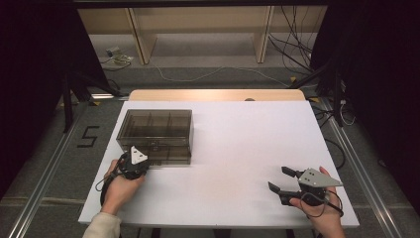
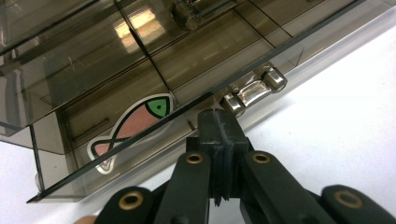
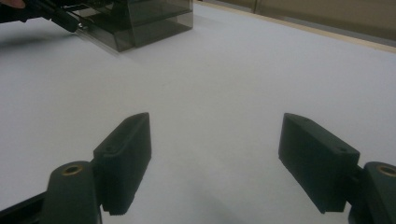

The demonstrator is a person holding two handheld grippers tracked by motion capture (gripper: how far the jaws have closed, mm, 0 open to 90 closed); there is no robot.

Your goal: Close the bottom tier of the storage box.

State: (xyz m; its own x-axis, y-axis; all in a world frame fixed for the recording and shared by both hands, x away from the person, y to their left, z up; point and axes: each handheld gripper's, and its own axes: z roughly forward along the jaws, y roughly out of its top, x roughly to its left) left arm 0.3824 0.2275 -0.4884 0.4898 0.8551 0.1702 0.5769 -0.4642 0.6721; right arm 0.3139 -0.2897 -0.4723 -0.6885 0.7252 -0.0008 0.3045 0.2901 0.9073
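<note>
A smoky clear plastic compartment box with its lid down stands at the table's left. On its front are a fish sticker and a metal latch. My left gripper is shut, and its tips meet the lid's front edge just beside the latch. Whether they pinch that edge I cannot tell. My right gripper rests near the front right of the table, open with nothing between its jaws. The right gripper view also has the box and the left gripper far off.
The white table top stretches between the box and the right hand. Behind the table are a wooden frame and loose cables on the floor. A "5" mark lies on the floor to the left.
</note>
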